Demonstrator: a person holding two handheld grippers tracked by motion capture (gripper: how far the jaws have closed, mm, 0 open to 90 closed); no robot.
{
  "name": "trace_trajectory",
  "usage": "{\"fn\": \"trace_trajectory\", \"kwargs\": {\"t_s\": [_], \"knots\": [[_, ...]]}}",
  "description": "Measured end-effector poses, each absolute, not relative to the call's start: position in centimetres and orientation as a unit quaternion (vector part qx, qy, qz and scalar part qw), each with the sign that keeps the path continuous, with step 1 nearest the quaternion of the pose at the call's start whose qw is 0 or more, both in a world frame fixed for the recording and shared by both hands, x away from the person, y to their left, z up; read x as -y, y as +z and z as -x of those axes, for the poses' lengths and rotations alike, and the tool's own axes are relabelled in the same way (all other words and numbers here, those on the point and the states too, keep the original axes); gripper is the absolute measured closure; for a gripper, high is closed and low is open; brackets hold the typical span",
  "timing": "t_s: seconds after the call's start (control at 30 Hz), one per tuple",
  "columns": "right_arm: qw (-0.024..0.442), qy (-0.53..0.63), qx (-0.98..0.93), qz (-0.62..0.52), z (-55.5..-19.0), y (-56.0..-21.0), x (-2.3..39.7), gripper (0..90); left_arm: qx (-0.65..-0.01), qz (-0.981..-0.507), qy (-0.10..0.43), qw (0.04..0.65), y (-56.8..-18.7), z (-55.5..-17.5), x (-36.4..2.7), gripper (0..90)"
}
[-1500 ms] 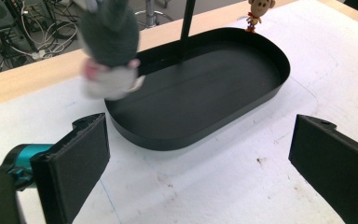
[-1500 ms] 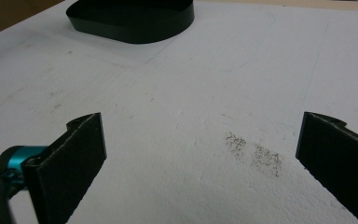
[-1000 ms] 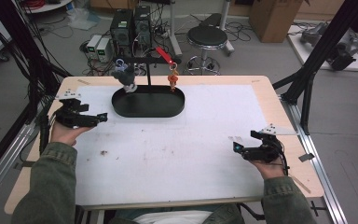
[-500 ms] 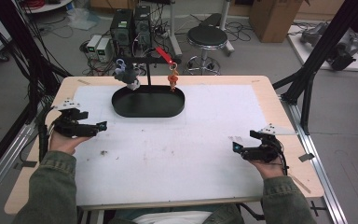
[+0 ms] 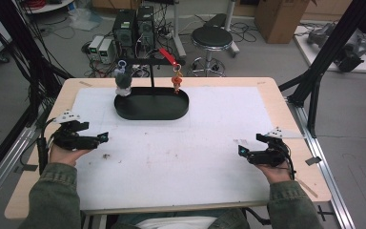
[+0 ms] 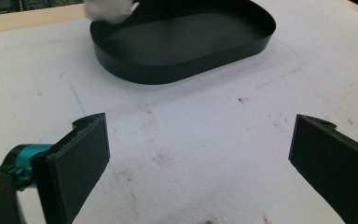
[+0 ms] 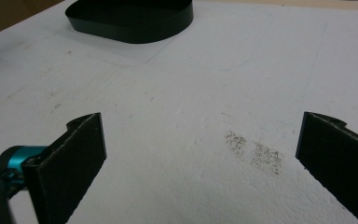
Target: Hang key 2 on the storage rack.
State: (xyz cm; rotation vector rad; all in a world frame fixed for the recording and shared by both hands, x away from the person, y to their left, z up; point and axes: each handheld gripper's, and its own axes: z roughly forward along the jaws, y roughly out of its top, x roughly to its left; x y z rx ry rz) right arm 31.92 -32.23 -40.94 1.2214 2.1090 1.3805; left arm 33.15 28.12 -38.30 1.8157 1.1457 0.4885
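- White sheet (image 5: 181, 143) covers the table; both tongs rest on it.
- Left gripper (image 5: 102, 137): jaws wide apart, nothing between.
- Black oval tray (image 5: 152, 112) sits ahead of left gripper, well apart; grey figure (image 5: 123, 81) hangs over its left end.
- Right gripper (image 5: 242, 150): jaws spread, empty, tray far ahead-left.

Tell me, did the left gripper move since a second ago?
Yes. The left gripper slid back toward the person and a little left, away from the black oval tray.

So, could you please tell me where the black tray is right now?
In the high view the black tray sits at the table's far side, left of centre, under the hanging charms, nearer the left hand-held gripper.
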Motion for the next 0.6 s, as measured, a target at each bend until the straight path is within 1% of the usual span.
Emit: {"fn": "trace_trajectory", "kwargs": {"t_s": [0.3,0.6], "knots": [[0.169,0.485,-0.741,-0.433,-31.9,-41.0,32.2,0.6,-0.479,-0.717,0.204,0.464,-39.6,-31.8,-29.0,5.6],[0.170,0.484,-0.742,-0.431,-31.9,-41.0,32.2,0.6,-0.477,-0.706,0.233,0.469,-40.6,-29.7,-29.6,5.6]]}}
